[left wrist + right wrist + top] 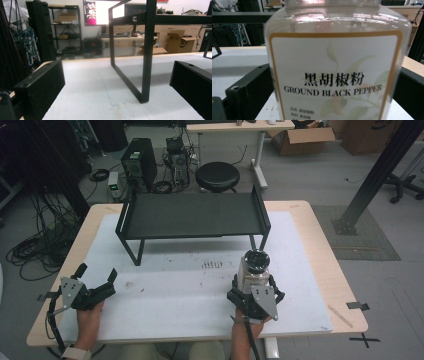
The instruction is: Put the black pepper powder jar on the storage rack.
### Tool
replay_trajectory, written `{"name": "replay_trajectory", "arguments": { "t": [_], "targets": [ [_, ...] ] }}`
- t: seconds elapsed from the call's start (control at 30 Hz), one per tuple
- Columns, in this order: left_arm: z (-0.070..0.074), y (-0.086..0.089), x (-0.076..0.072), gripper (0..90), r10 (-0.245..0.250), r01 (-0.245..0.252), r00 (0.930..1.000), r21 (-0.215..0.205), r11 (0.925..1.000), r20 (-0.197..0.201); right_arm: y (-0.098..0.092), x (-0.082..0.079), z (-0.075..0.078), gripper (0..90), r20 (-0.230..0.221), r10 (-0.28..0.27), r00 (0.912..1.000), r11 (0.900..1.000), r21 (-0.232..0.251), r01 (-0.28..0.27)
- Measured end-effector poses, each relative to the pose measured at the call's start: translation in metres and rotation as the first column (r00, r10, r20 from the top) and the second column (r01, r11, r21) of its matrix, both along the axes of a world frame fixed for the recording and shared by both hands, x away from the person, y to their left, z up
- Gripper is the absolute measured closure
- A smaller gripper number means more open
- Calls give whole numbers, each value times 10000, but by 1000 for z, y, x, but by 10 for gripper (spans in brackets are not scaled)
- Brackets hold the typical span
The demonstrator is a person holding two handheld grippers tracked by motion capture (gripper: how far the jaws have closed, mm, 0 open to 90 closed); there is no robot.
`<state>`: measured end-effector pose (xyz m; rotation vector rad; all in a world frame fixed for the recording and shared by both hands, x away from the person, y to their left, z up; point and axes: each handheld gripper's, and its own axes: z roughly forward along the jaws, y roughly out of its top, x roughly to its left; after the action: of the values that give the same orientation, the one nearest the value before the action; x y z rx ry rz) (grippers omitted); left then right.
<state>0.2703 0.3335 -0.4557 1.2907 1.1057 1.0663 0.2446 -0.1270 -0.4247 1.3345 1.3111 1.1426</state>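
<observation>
One pepper jar (253, 270) clamped in right hand-held gripper (254, 292); left hand-held gripper (96, 279) apart; one rack (192, 215).

From the high view you look forward and down over the whole table (320, 270), your forearms entering from the bottom edge and the black shelf (192, 215) lying across the far half. Your left gripper view sits low, just above the white mat (95, 95), facing one leg frame of that same shelf (147, 62) close ahead, with the room behind. Your right gripper view is pressed up against a pepper jar (337, 75); the high view shows that jar (254, 270) standing near the shelf's right leg.
</observation>
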Motion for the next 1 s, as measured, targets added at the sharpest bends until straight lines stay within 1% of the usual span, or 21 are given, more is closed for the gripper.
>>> {"name": "replay_trajectory", "arguments": {
  "t": [0.27, 0.37, 0.47, 0.7, 0.87, 0.97, 1.0],
  "targets": [
    [0, 0, 0, 3, -5, 5, 10000, -4, 10000, 31, 1, 7, -3, 0, 75, -94, 9999, 10000, 21, 94],
    [0, 0, 0, 3, -2, 2, 10000, -3, 10000, 23, 0, 8, -4, 12, 131, -117, 9998, 9998, 131, 115],
    [0, 0, 0, 3, -3, 3, 10000, -2, 10000, 22, -2, 9, -6, 29, 207, -131, 9997, 9994, 315, 124],
    [0, 0, 0, 3, -15, 15, 10000, -13, 10000, 41, -2, 11, -7, 74, 265, -20, 9996, 9997, 258, 13],
    [0, 0, 0, 4, -15, 15, 10000, -2, 10000, 42, -3, 11, -8, 103, 337, -28, 9994, 9993, 366, 15],
    [0, 0, 0, 4, -15, 15, 10000, 2, 10000, 48, -4, 11, -9, 128, 405, 54, 9992, 9990, 445, -72],
    [0, 0, 0, 4, -17, 17, 10000, 5, 10000, 46, -5, 12, -9, 140, 398, 141, 9991, 9983, 563, -164]
  ]
}}
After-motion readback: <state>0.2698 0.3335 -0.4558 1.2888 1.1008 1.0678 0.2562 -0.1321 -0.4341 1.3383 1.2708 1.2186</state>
